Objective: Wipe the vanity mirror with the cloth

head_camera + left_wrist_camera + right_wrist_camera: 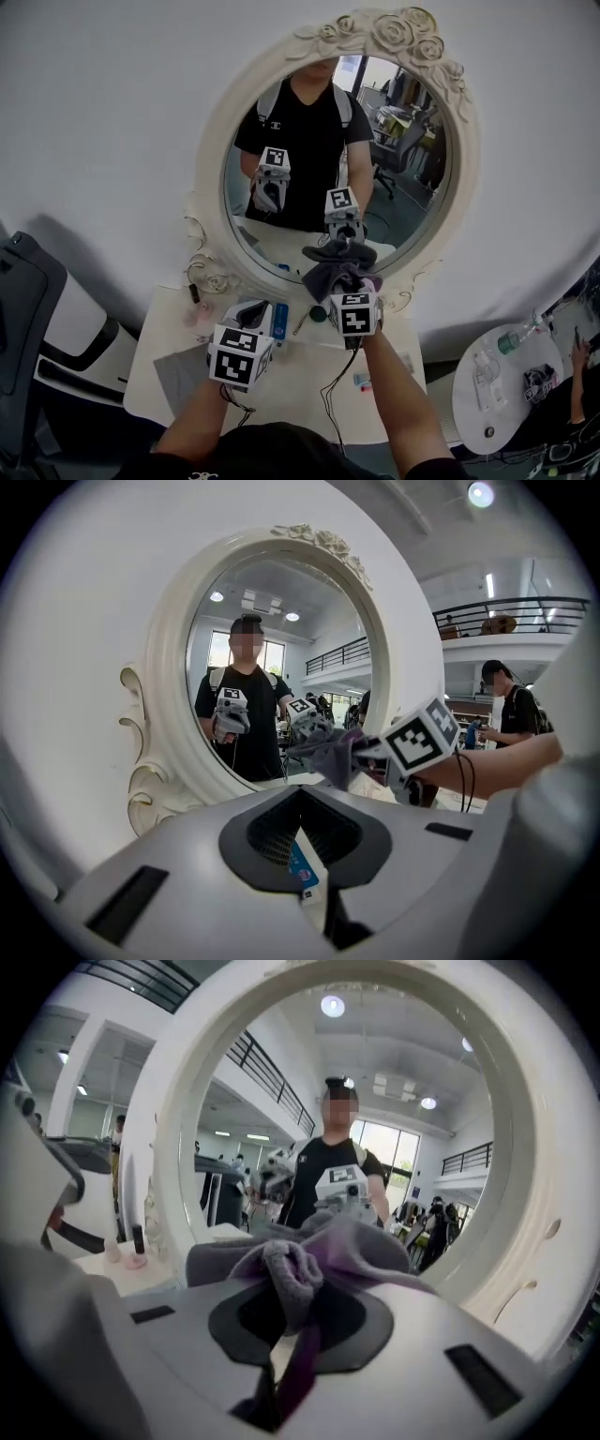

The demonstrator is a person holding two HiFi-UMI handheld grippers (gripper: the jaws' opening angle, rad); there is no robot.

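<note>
1. Low on the mirror (394, 178), the right gripper (345, 289) clamps the bunched cloth (336, 262), which meets its own reflection. It looks to be on the glass.
2. Left gripper (255, 314) hangs over the table (300, 389), jaws nearly together, nothing gripped.
3. Wiping step, I judge. Next call: sweep upward, pressure steady.
4. Containers: one bottle (516, 335) on the side table (473, 412), contents unreadable.

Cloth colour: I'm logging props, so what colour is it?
The cloth is grey with purple parts, best seen in the right gripper view.
</note>
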